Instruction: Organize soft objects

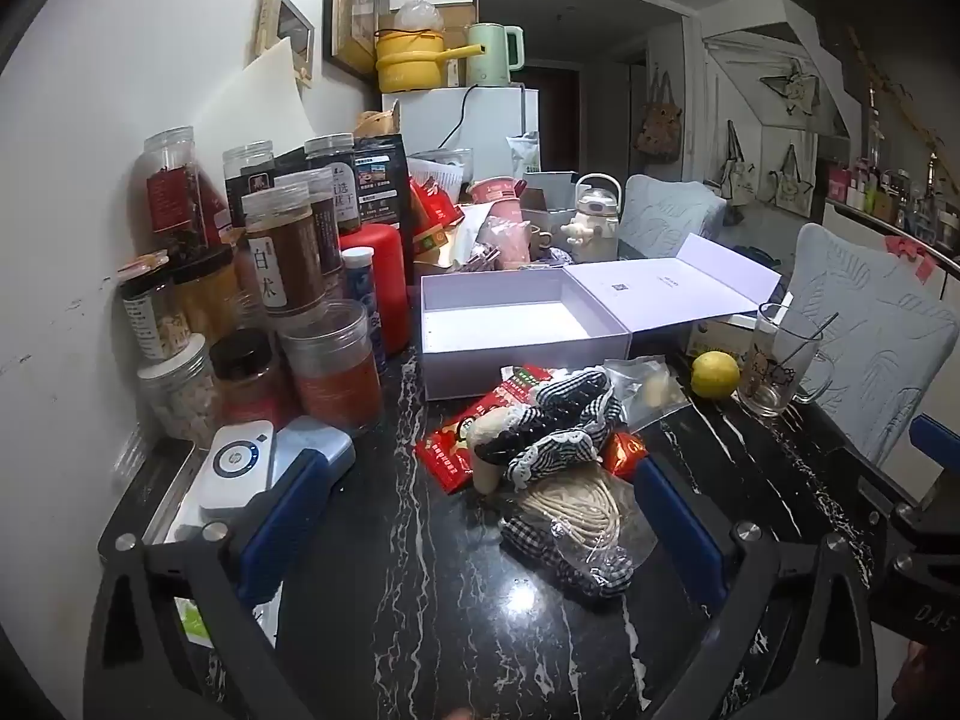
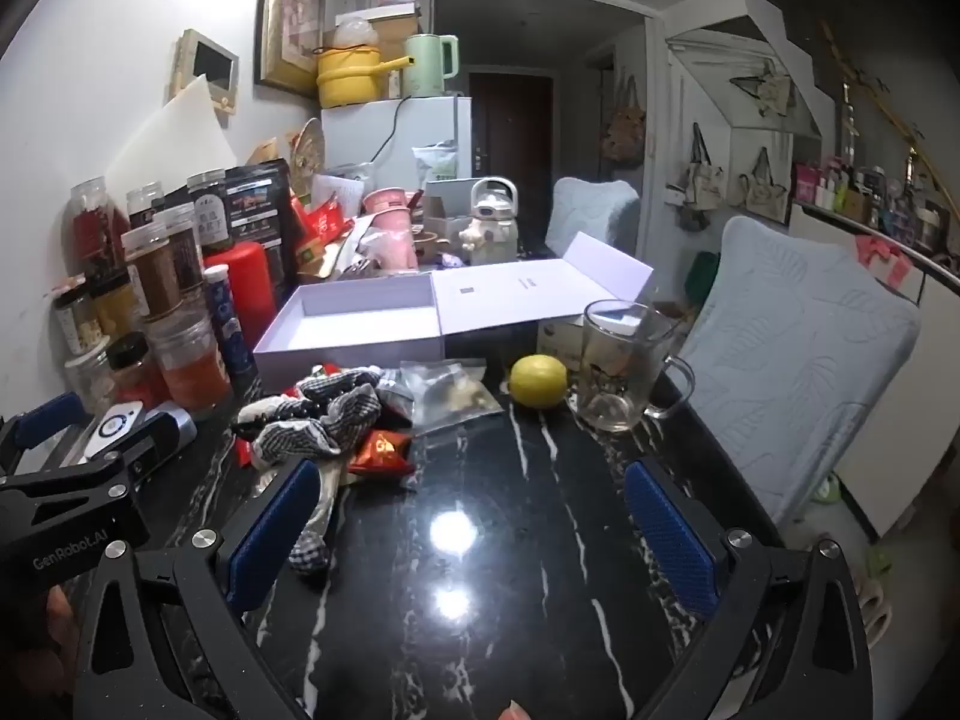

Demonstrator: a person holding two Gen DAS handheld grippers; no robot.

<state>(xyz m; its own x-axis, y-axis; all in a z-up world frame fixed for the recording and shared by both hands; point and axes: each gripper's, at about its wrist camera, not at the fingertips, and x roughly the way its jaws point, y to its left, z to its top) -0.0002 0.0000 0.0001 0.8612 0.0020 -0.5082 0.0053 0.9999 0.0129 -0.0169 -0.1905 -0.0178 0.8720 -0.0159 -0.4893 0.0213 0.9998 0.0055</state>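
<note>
Nothing has been picked up yet, by the look of it. Both tools hang just above the dark marble table [image 2: 480, 540], each with its jaws spread wide and nothing between them. The left hand-held gripper [image 1: 480, 516] faces the heap head-on; the right hand-held gripper [image 2: 474, 525] sits off to the side, with only bare table and a lamp's glare between its pads.

The heap is the job: checked cloths [image 1: 570, 414] with white lace trim, crumpled over a pale stuffed piece, and in front of them a clear bag [image 1: 576, 516] holding cream yarn and more checked fabric. Red packets [image 1: 456, 450] poke out from under the pile. It lies mid-table, just in front of the open white box [image 1: 498, 324], which stands empty and looks the likely home for it.

I'd guess the next move is for the left one to drop onto the topmost cloth and pinch a fold. The fabric is limp and tangled, so it may drag its neighbours or the packets along. The lemon [image 2: 538, 381] and glass mug [image 2: 624, 366] stand near the heap on the right.
</note>
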